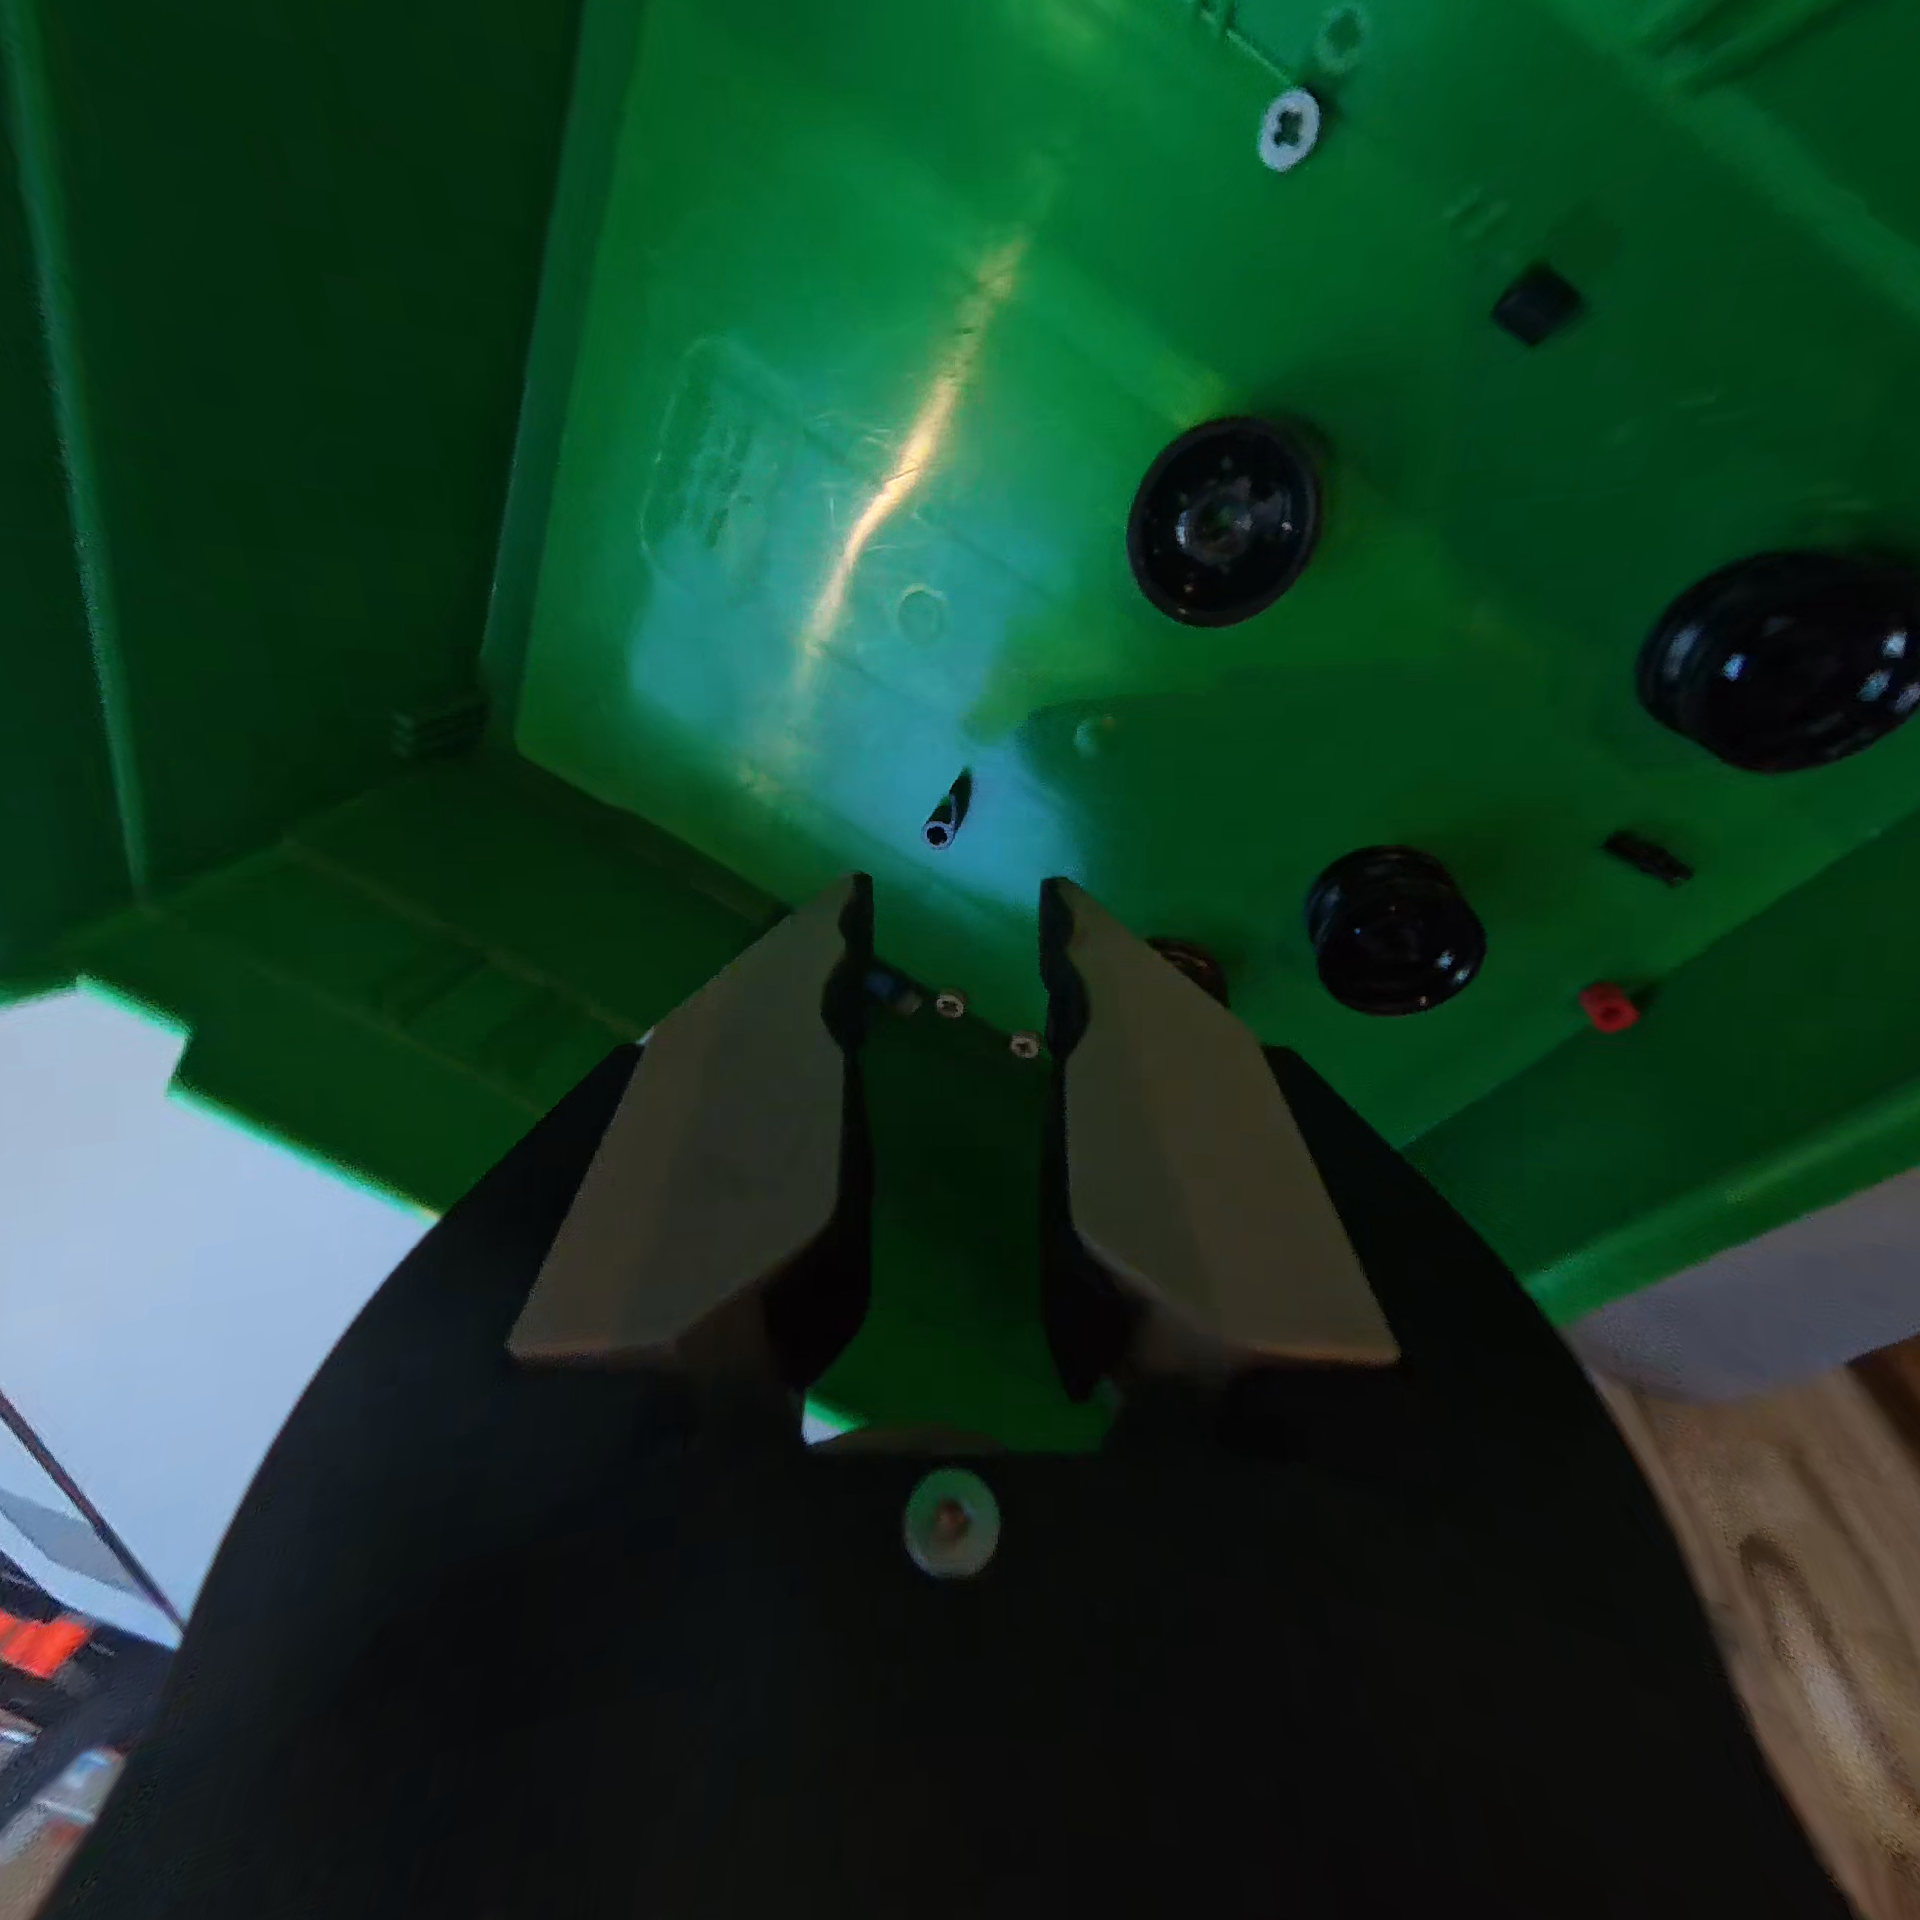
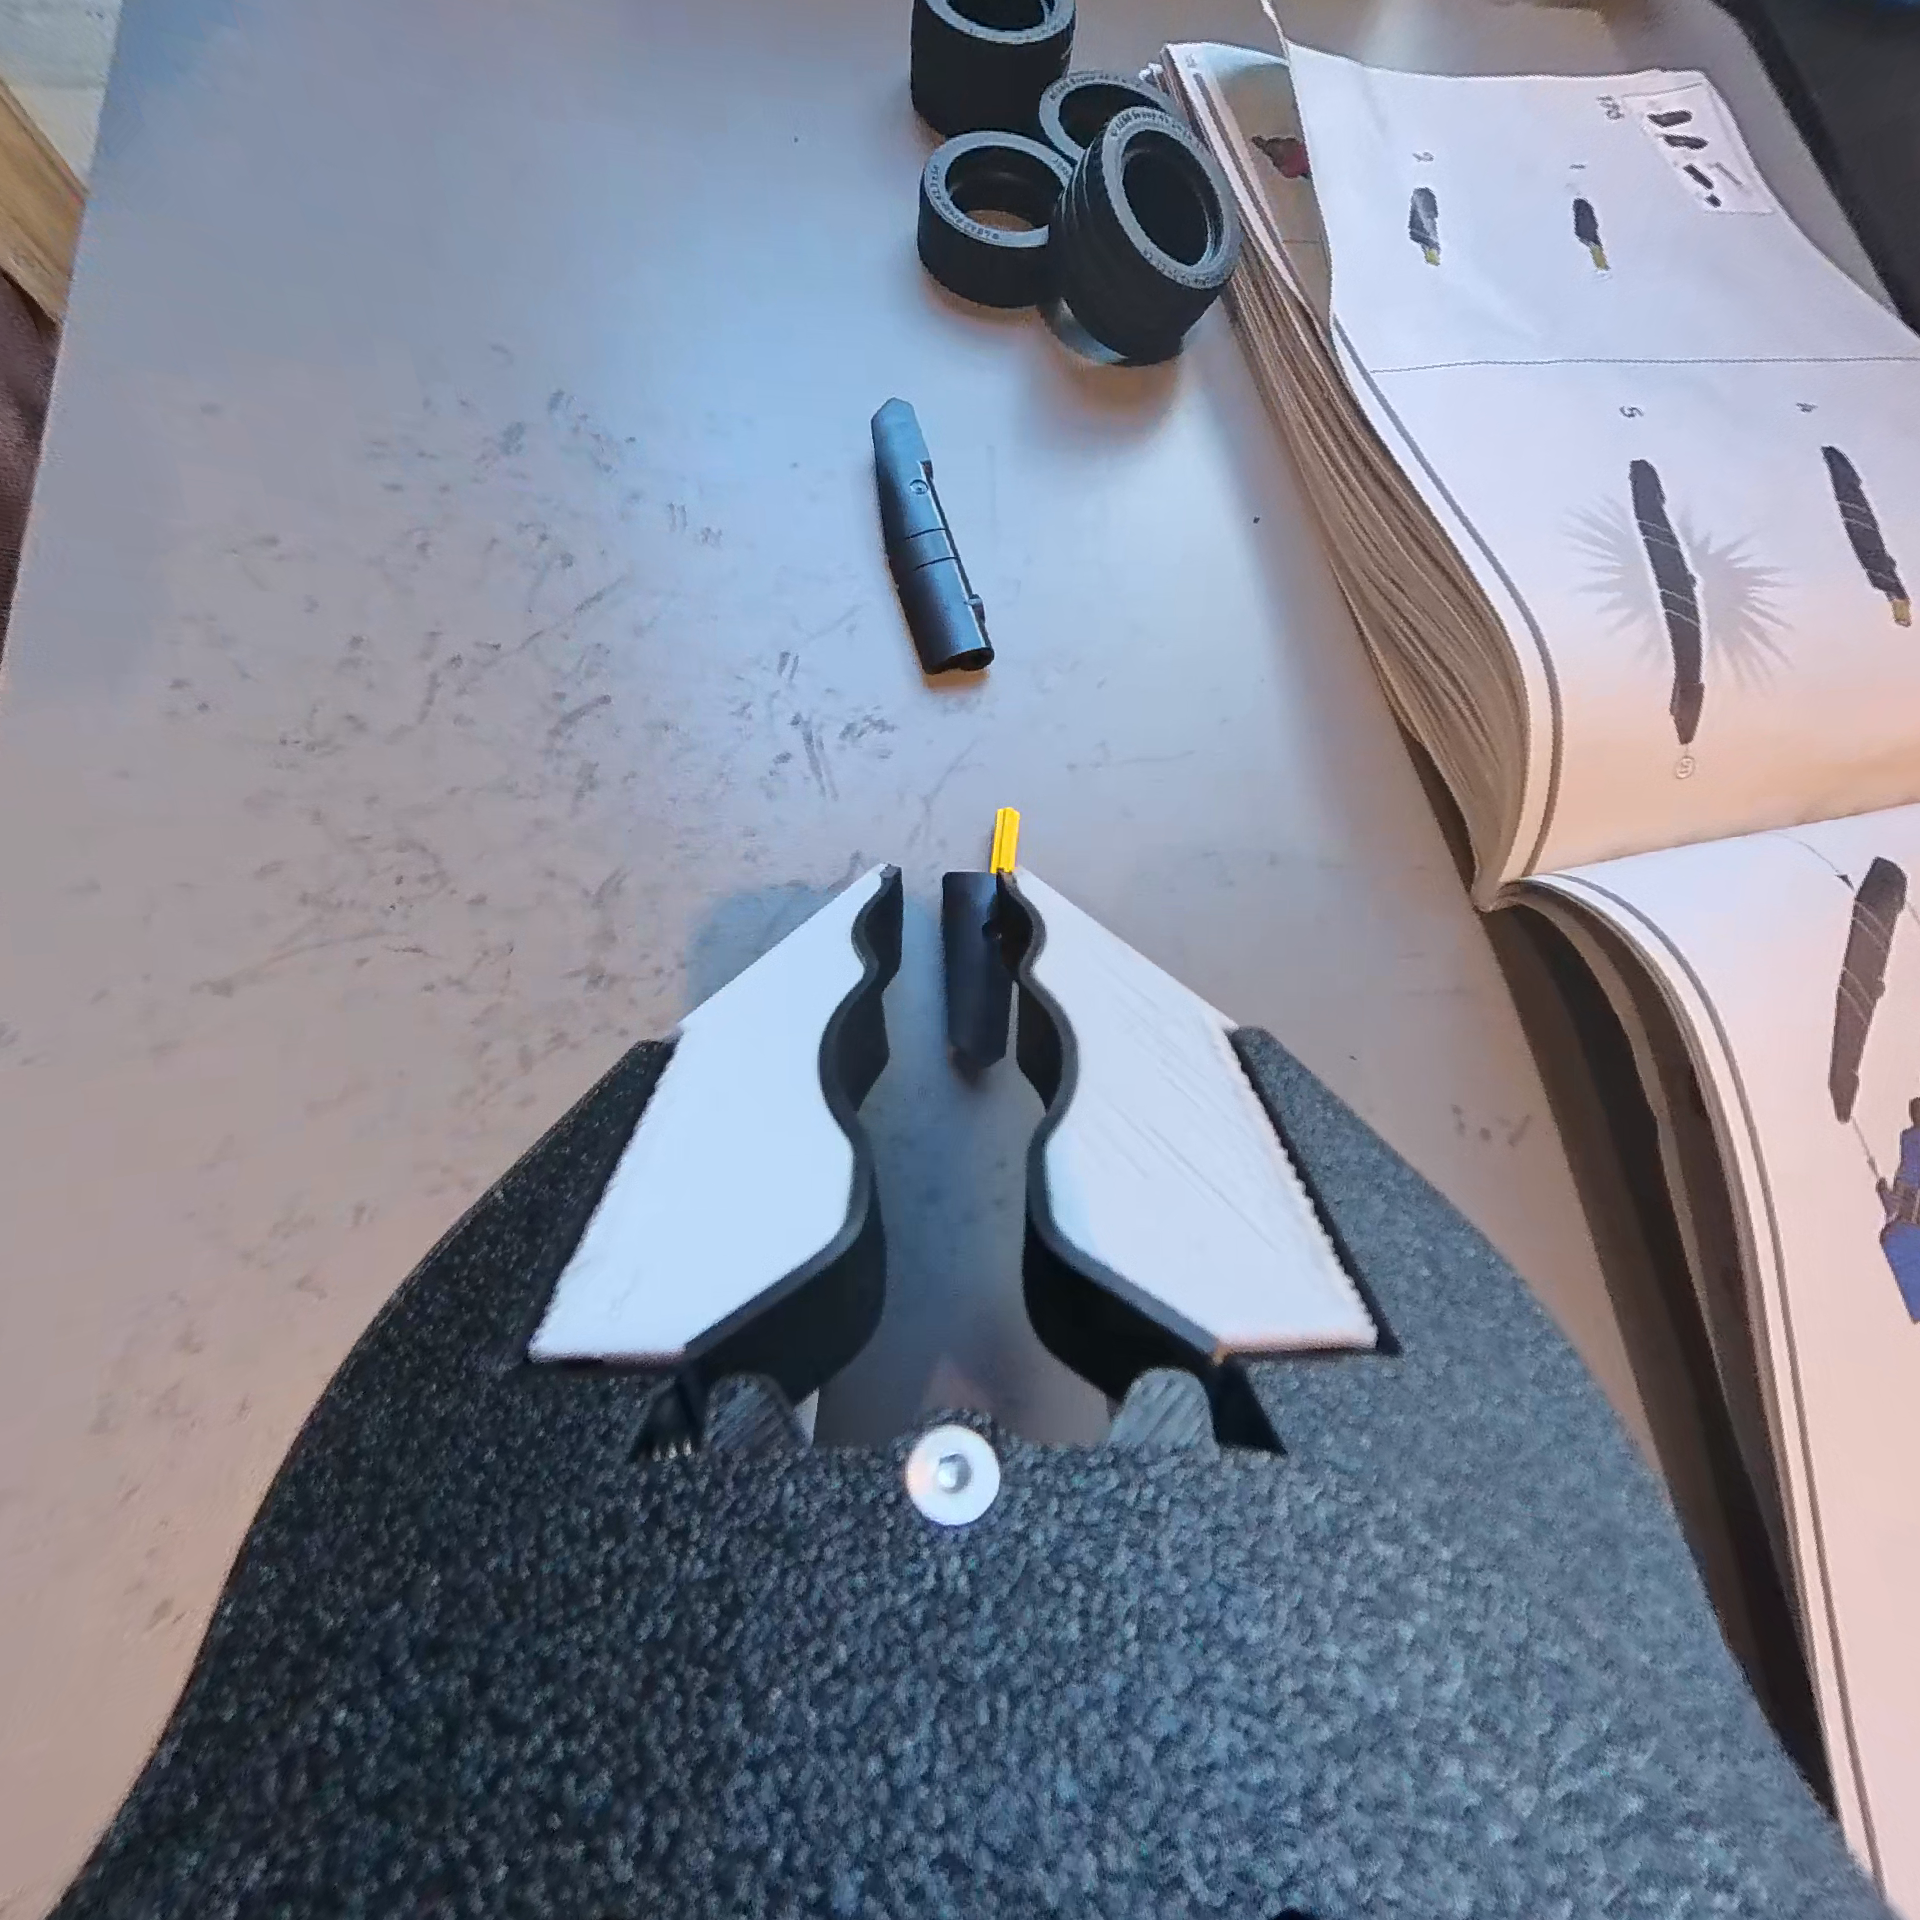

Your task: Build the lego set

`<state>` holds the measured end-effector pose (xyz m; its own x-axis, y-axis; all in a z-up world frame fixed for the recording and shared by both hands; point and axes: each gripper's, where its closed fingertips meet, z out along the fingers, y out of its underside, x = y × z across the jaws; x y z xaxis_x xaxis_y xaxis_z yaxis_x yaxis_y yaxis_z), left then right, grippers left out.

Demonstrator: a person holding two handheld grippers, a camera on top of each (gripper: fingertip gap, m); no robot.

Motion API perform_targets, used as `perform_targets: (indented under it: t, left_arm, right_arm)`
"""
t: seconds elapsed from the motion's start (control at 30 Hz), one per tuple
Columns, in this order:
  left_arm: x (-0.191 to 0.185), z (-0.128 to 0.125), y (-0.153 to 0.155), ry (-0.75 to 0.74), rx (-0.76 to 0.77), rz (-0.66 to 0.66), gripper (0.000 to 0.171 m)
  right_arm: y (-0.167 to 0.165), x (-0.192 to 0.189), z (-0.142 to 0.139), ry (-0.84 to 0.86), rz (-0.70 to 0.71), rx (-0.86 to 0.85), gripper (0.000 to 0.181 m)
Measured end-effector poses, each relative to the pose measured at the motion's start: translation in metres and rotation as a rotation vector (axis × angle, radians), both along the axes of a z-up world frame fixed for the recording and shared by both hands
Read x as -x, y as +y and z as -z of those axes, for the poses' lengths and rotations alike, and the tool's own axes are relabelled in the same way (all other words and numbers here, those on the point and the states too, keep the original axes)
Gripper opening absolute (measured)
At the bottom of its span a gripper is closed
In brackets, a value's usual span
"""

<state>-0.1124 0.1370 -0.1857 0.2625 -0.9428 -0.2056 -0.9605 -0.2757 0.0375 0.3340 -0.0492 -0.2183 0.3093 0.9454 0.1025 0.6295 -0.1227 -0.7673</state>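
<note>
In the left wrist view my left gripper [image 1: 954,894] is open and empty, and it reaches into a green plastic bin [image 1: 831,416]. A small black tube piece [image 1: 945,816] lies on the bin floor just beyond the fingertips. In the right wrist view my right gripper [image 2: 951,878] hovers low over the grey table [image 2: 416,520]. A black pointed piece [image 2: 975,966] with a yellow axle [image 2: 1005,840] sticking out lies between the fingers. It rests against the right pad, with a clear gap to the left pad, so it is not clamped. A longer black assembled piece [image 2: 928,540] lies farther ahead.
The bin also holds three black wheels [image 1: 1224,520], a small red piece [image 1: 1605,1005], a white piece [image 1: 1288,127] and small black parts. Several black tyres [image 2: 1070,197] sit at the table's far side. An open instruction booklet [image 2: 1621,468] lies to the right.
</note>
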Motion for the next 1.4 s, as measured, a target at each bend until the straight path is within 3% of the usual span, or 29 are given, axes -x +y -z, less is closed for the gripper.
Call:
perform_targets:
  t: [0.13,0.33,0.37,0.4,0.6,0.7,0.8,0.87,0.93,0.97,1.03,1.13,1.23,1.4]
  left_arm:
    - [-0.001,0.009,0.001,0.025,0.071,0.115,0.028]
    - [0.014,0.035,0.009,0.118,0.172,0.101,0.023]
    - [0.015,0.036,0.006,0.126,0.205,0.095,0.013]
    - [0.013,0.036,0.008,0.11,0.19,0.089,0.005]
    - [0.009,0.029,0.002,0.096,0.164,0.102,0.004]
    - [-0.002,0.0,0.009,0.04,0.039,0.078,0.005]
    - [-0.061,-0.064,0.004,-0.201,-0.157,0.081,0.005]
    - [-0.129,-0.102,-0.027,-0.427,-0.185,0.096,0.005]
    - [-0.213,-0.119,-0.068,-0.74,-0.087,-0.007,0.004]
    - [-0.256,-0.12,-0.099,-0.919,0.06,-0.048,0.004]
    - [-0.318,-0.101,-0.152,-1.131,0.34,-0.13,0.005]
    - [-0.368,-0.049,-0.203,-1.176,0.653,-0.184,0.004]
    - [-0.39,-0.012,-0.207,-1.163,0.7,-0.228,0.005]
    - [-0.402,-0.004,-0.2,-1.185,0.715,-0.243,0.005]
  right_arm:
    - [0.001,0.0,0.0,0.0,0.005,0.004,0.017]
    - [0.002,0.0,0.001,0.0,0.011,0.01,0.016]
    - [0.002,0.0,0.0,0.001,0.011,0.011,0.016]
    - [0.002,0.0,0.0,0.002,0.01,0.011,0.016]
    - [0.001,0.0,0.0,0.006,0.002,0.009,0.016]
    - [0.0,0.0,-0.001,0.007,0.002,0.001,0.016]
    - [0.0,0.0,-0.002,0.011,0.004,0.0,0.016]
    - [0.001,0.0,-0.002,0.014,0.008,0.008,0.015]
    - [0.001,0.0,-0.002,0.005,0.01,-0.007,0.017]
    - [0.002,-0.001,0.0,-0.017,0.016,-0.023,0.019]
    - [0.003,-0.004,0.006,-0.076,0.027,-0.06,0.025]
    - [0.002,-0.005,0.004,-0.086,0.035,-0.097,0.029]
    - [-0.001,-0.002,-0.006,-0.041,0.034,-0.111,0.038]
    - [-0.013,0.019,-0.038,0.073,-0.014,-0.201,0.034]
